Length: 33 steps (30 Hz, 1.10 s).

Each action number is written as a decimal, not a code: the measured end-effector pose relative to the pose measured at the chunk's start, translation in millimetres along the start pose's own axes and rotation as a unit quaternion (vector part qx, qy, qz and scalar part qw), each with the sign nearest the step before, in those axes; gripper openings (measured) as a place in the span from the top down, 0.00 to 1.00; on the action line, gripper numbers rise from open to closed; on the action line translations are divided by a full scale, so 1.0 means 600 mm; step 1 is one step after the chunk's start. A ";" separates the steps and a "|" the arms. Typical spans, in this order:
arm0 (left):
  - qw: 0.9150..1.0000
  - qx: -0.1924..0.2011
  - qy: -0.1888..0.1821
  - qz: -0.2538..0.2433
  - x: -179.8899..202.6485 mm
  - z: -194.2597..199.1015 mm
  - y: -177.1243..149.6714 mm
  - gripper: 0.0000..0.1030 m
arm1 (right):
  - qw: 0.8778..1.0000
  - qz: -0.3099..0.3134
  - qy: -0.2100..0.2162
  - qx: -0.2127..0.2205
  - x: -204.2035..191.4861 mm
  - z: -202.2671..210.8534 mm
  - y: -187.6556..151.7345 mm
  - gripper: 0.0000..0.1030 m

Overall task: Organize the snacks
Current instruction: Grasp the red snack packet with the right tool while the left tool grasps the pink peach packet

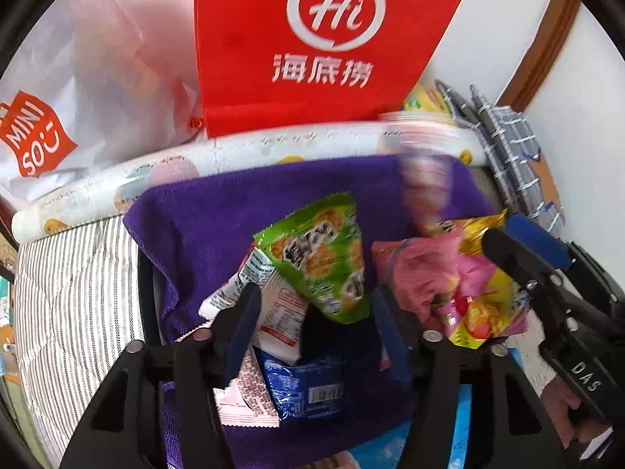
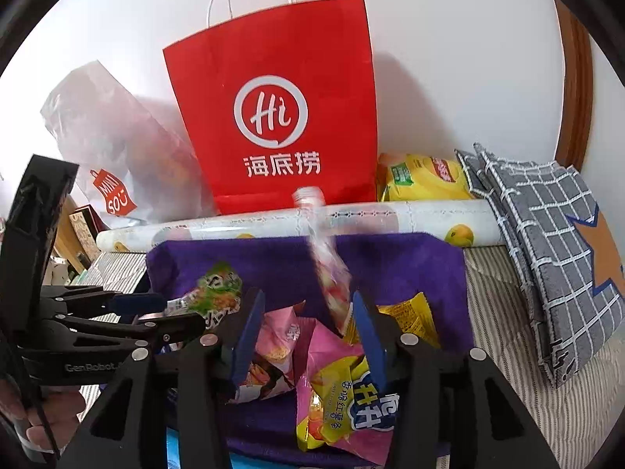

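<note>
Snack packets lie on a purple towel [image 1: 211, 211] [image 2: 390, 262]. In the left wrist view a green packet [image 1: 324, 262] leans over white packets [image 1: 273, 312] and a blue packet [image 1: 304, 391]; my left gripper [image 1: 316, 312] is open around them, touching none. In the right wrist view my right gripper [image 2: 308, 336] is open over a pink and yellow packet [image 2: 343, 398] and a pink packet [image 2: 273, 344]. A blurred, clear-wrapped snack [image 2: 328, 269] is in the air just ahead of its right finger, also seen blurred in the left wrist view [image 1: 422, 195]. A yellow packet [image 2: 410, 320] lies behind.
A red paper bag [image 2: 273, 117] and a white plastic Miniso bag [image 2: 113, 148] stand against the wall. A printed roll [image 2: 390, 219] lies behind the towel. Grey grid cloths [image 2: 547, 242] and a yellow bag [image 2: 425, 179] sit at the right on striped cloth [image 2: 508, 336].
</note>
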<state>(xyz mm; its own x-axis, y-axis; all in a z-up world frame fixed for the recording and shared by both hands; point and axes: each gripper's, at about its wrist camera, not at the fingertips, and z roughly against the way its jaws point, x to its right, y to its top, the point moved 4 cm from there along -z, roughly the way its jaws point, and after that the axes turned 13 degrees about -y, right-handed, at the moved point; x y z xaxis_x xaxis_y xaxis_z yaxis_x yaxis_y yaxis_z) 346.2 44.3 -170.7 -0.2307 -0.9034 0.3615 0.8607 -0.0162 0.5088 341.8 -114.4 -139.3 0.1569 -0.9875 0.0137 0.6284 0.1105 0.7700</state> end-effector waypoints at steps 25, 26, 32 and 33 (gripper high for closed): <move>0.994 0.102 0.009 -0.046 0.078 0.159 -0.006 0.32 | 0.998 -0.003 -0.059 0.023 0.037 0.183 -0.075 0.46; 0.993 0.111 0.012 -0.045 0.078 0.169 -0.013 0.32 | 0.998 -0.010 -0.061 0.019 0.041 0.187 -0.084 0.46; 0.994 0.103 0.026 -0.028 0.054 0.181 -0.073 0.32 | 0.999 -0.006 -0.031 -0.038 0.031 0.191 -0.147 0.46; 0.995 0.096 0.024 -0.021 0.046 0.180 -0.085 0.32 | 0.999 -0.005 -0.028 -0.044 0.028 0.190 -0.159 0.46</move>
<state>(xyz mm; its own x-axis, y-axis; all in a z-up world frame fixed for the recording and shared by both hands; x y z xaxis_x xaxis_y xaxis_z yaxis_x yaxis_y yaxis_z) 247.1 66.5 -102.1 -0.2374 -0.9235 0.3013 0.7472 0.0246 0.6642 197.6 -154.5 -139.5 0.1084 -0.9932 0.0433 0.6949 0.1068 0.7111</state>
